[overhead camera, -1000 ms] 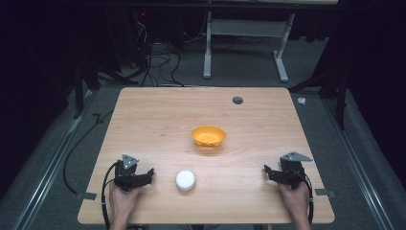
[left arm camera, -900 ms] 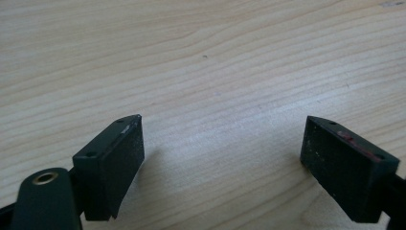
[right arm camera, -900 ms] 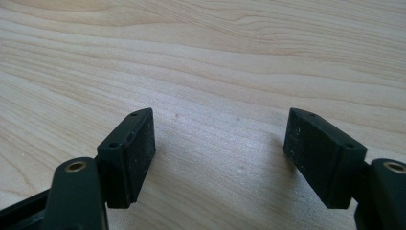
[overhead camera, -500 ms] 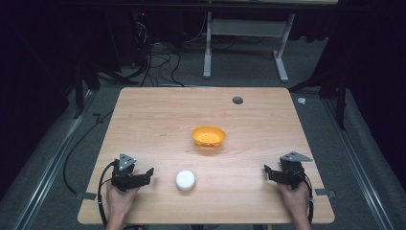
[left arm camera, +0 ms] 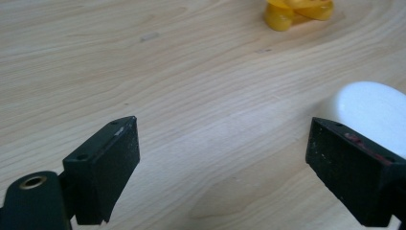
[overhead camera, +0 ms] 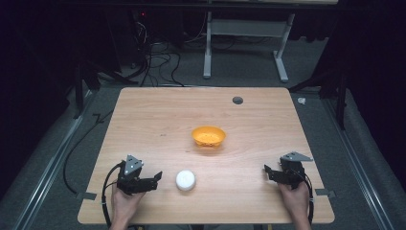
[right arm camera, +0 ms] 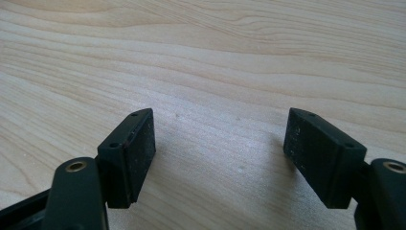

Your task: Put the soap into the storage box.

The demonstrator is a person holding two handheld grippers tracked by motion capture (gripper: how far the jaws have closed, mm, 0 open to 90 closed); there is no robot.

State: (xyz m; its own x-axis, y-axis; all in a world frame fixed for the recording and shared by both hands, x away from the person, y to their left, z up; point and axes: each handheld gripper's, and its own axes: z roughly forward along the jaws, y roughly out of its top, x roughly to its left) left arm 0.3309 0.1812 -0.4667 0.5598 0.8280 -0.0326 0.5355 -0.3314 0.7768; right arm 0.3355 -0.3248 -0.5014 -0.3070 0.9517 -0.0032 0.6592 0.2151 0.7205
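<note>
Bare wooden table (overhead camera: 158,120) lies open all around; just 2 obstacles: a white round object (overhead camera: 185,179) just beside the left gripper (overhead camera: 155,178), an orange bowl (overhead camera: 208,136) mid-table

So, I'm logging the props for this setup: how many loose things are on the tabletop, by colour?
Orange: 1, the bowl
White: 1, the round object
Total: 2
</note>
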